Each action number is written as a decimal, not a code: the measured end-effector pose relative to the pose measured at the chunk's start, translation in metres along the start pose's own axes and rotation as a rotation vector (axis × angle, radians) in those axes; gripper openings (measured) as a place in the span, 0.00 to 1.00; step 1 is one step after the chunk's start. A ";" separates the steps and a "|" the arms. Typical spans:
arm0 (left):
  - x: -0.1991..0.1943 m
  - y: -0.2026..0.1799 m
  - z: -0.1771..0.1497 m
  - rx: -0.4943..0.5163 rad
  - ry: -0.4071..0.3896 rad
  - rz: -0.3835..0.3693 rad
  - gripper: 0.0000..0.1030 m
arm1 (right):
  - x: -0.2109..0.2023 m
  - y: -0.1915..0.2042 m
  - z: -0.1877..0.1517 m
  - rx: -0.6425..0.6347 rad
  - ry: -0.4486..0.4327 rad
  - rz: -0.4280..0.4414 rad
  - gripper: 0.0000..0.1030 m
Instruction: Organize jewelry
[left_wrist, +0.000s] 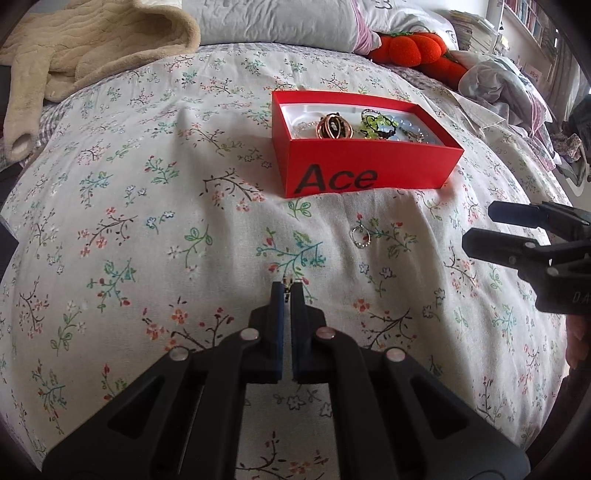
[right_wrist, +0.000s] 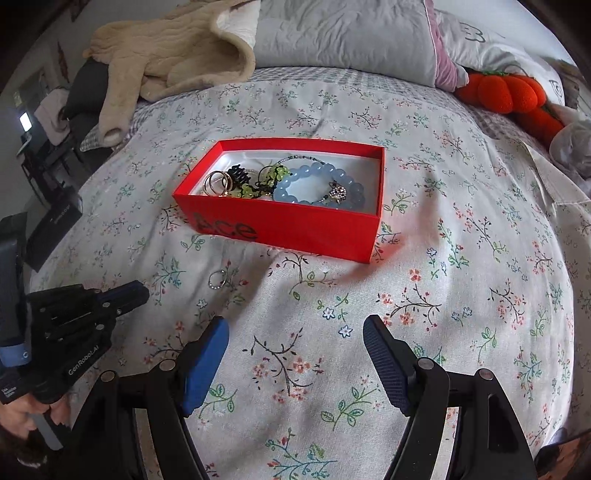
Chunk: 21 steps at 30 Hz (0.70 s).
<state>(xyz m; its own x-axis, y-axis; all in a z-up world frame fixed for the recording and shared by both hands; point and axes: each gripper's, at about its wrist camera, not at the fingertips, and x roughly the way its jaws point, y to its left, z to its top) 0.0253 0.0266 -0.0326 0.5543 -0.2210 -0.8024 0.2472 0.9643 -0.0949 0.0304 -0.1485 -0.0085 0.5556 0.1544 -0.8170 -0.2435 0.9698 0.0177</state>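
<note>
Left wrist view: floral bedspread (left_wrist: 147, 221) fills the frame, beige fleece garment (left_wrist: 92, 40) top left, grey pillow (left_wrist: 273, 22) at the head, orange plush (left_wrist: 410, 48) and crumpled laundry to the right. Red "Ace" box (left_wrist: 369, 166) sits open right of centre, jewelry heaped inside. Loose ring (left_wrist: 359, 236) lies on the cover just in front of the box, apart from it. Wide bare bedspread left of the box. Left gripper (left_wrist: 287, 286) angled down, jaws closed; something tiny seems pinched at the tips, too small to name. Right gripper (left_wrist: 480, 229) enters from the right edge.

Right wrist view: same bed; the box holds a blue bead bracelet (right_wrist: 317, 184), gold rings (right_wrist: 216, 182), green-black beaded piece (right_wrist: 266, 181). Ring sits near the box's front left corner. Bedspread bare around the right gripper (right_wrist: 295, 332), jaws spread wide, nothing between them. Left gripper low left, hand (right_wrist: 33, 413) gripping its handle.
</note>
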 end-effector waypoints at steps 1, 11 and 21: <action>-0.002 0.002 -0.001 0.004 -0.003 0.005 0.04 | 0.002 0.007 0.001 -0.010 -0.010 0.007 0.74; -0.016 0.023 -0.012 0.001 -0.020 -0.015 0.04 | 0.040 0.060 0.004 -0.121 -0.020 0.131 0.47; -0.004 0.046 -0.022 -0.048 0.008 -0.045 0.04 | 0.072 0.061 0.006 -0.120 -0.005 0.096 0.36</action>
<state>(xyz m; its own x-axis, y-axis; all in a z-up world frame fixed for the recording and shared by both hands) 0.0166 0.0748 -0.0468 0.5368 -0.2637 -0.8014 0.2333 0.9593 -0.1593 0.0603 -0.0770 -0.0626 0.5292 0.2470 -0.8118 -0.3886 0.9210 0.0269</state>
